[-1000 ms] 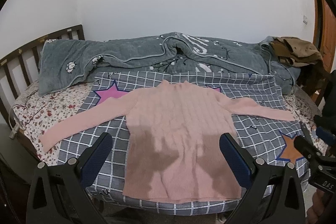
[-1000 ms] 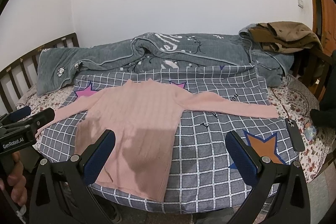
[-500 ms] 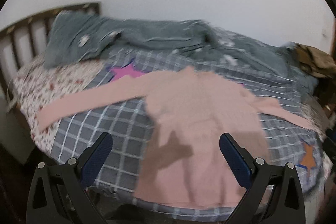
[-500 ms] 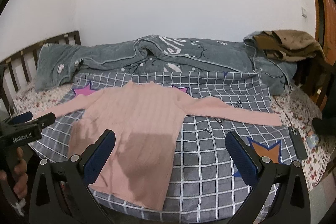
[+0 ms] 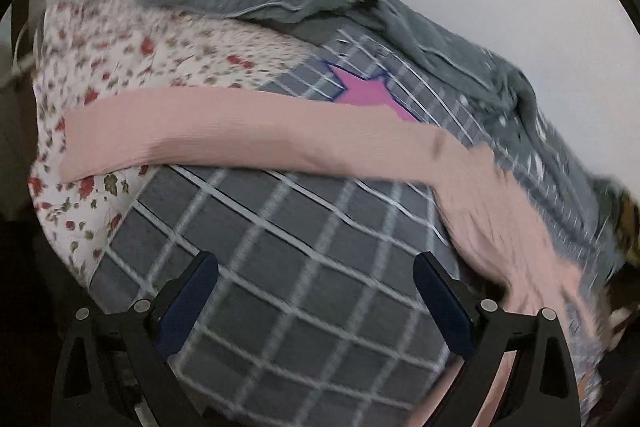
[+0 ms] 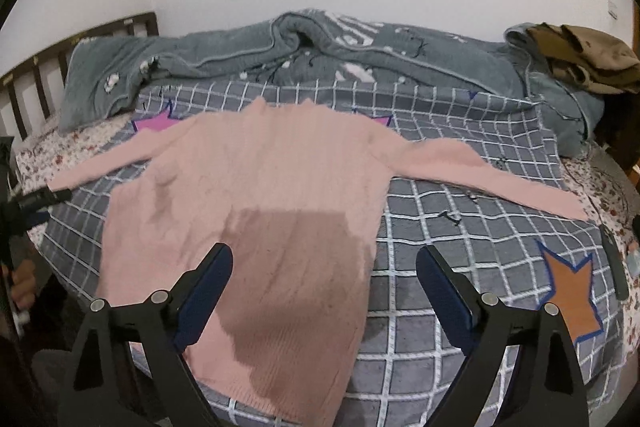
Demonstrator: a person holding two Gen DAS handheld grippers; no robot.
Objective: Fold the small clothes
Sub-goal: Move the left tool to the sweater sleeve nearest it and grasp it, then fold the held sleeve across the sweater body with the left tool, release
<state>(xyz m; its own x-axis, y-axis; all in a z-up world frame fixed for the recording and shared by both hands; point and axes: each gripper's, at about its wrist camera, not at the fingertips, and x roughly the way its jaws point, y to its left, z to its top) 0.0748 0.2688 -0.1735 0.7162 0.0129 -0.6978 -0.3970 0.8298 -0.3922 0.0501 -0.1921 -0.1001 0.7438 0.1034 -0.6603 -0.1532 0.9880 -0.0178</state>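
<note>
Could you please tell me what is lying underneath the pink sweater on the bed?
The pink sweater lies spread flat on a grey checked blanket with star patches; its left cuff reaches the floral sheet. Anything directly beneath the body is covered.

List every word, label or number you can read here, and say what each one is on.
None can be read.
White lettering on the grey quilt: folded and blurred, unreadable.
Small black marks on the checked blanket: too small to read.
Pink sweater: no text.
Both grippers: no label visible.
</note>
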